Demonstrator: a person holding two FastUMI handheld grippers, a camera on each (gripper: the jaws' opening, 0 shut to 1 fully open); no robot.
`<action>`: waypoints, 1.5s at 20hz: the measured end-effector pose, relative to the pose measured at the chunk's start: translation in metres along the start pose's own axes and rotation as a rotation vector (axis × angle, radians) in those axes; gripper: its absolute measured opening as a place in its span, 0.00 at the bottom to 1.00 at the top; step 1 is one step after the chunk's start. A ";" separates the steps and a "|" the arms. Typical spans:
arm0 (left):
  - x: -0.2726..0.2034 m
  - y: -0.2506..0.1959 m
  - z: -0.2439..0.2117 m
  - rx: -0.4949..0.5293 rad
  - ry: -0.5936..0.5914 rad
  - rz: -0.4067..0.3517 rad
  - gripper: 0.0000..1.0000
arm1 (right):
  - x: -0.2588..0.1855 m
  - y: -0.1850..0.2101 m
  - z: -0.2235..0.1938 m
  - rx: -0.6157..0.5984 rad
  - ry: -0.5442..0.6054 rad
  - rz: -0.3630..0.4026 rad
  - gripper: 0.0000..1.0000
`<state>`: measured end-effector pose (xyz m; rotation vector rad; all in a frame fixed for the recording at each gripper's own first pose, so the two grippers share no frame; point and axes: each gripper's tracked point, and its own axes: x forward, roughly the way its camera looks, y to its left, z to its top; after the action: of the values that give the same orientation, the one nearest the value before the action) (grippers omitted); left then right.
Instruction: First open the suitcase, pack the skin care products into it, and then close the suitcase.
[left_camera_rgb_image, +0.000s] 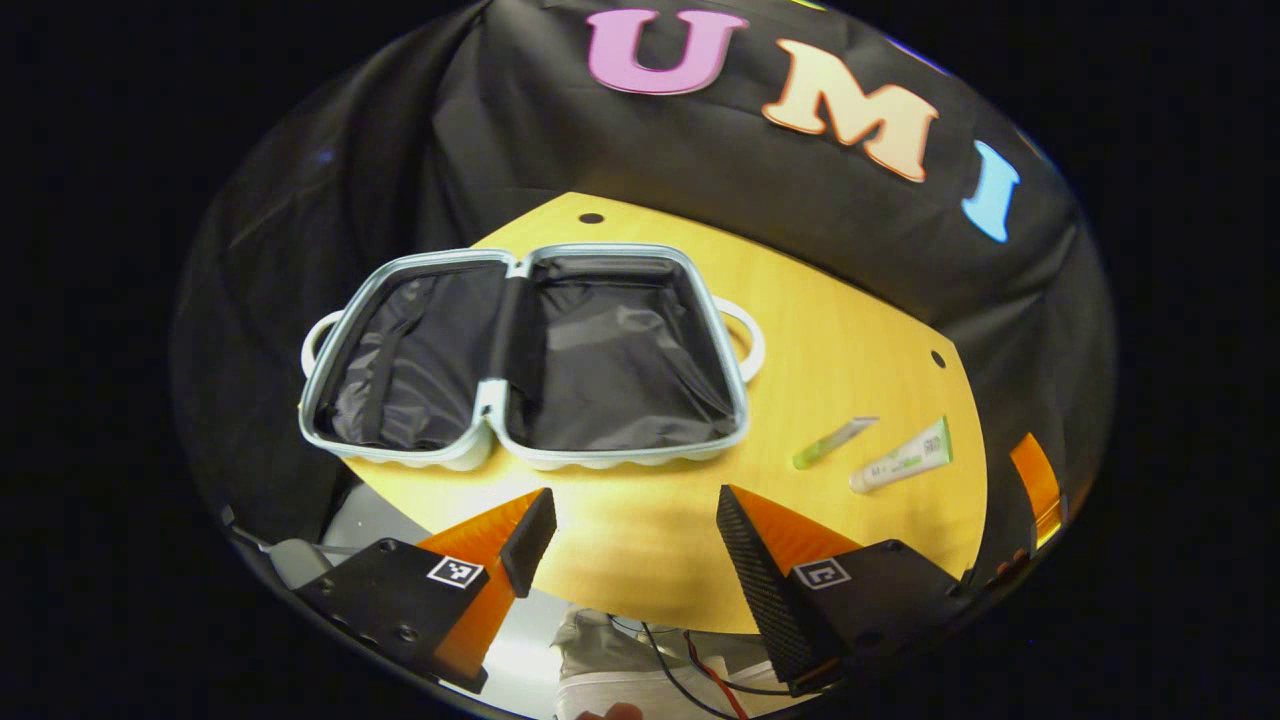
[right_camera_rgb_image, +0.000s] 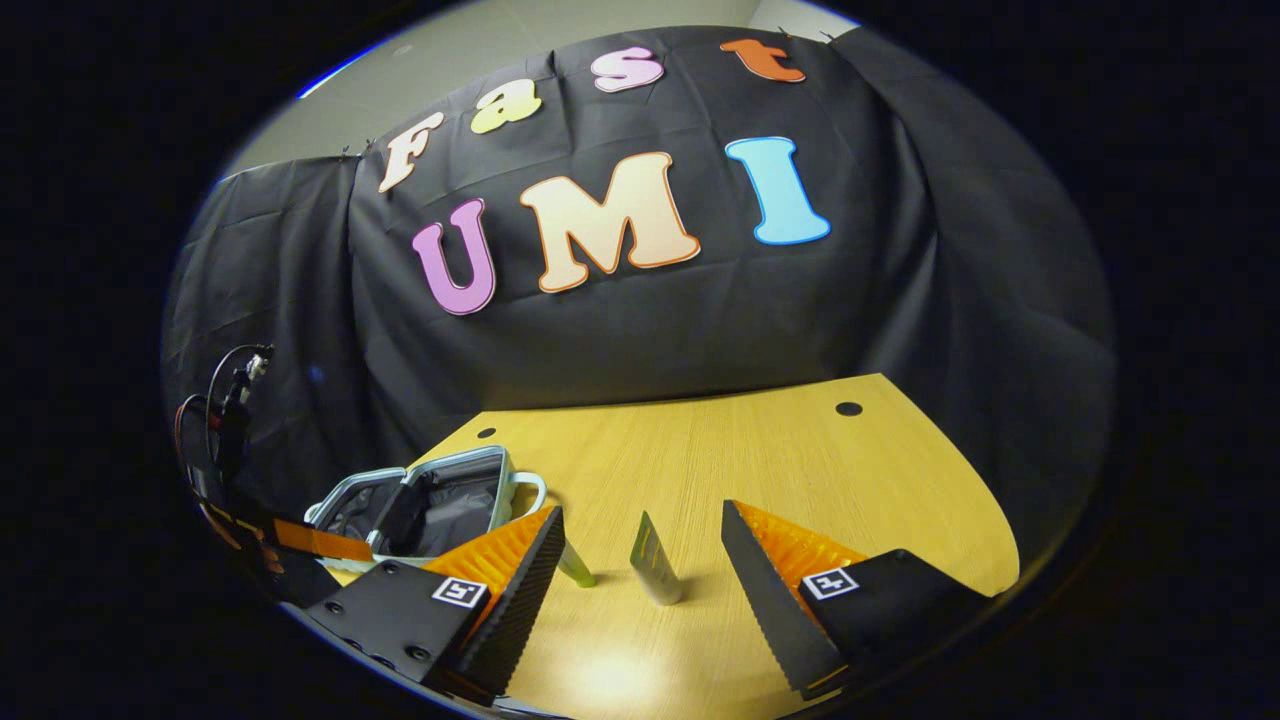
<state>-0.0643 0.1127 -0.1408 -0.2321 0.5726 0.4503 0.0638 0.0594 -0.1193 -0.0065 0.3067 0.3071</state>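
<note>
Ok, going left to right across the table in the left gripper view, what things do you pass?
Open suitcase → small green tube → bigger white tube. The suitcase lies flat with both halves bare inside; the two tubes lie on the wooden table to its right, apart from each other.

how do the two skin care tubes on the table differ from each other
The green tube is slimmer and shorter than the white tube. The green tube is translucent green with a pale end, while the white tube is white with green print. The green tube lies nearer the open suitcase; the white tube lies farther from it. Both lie flat on the wooden table, slanted the same way, apart from each other and not yet packed.
</note>
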 end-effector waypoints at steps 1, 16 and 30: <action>0.005 -0.016 -0.004 0.028 -0.002 -0.016 0.96 | 0.003 -0.003 -0.003 -0.002 0.011 0.010 0.98; 0.123 -0.157 -0.033 0.121 -0.125 -0.214 0.94 | 0.031 -0.018 -0.087 0.008 0.179 0.123 0.98; 0.180 -0.166 -0.014 0.125 -0.252 -0.195 0.31 | 0.052 -0.010 -0.143 -0.059 0.225 0.157 0.94</action>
<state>0.1421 0.0249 -0.2399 -0.1072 0.3261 0.2487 0.0712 0.0580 -0.2714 -0.0755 0.5230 0.4724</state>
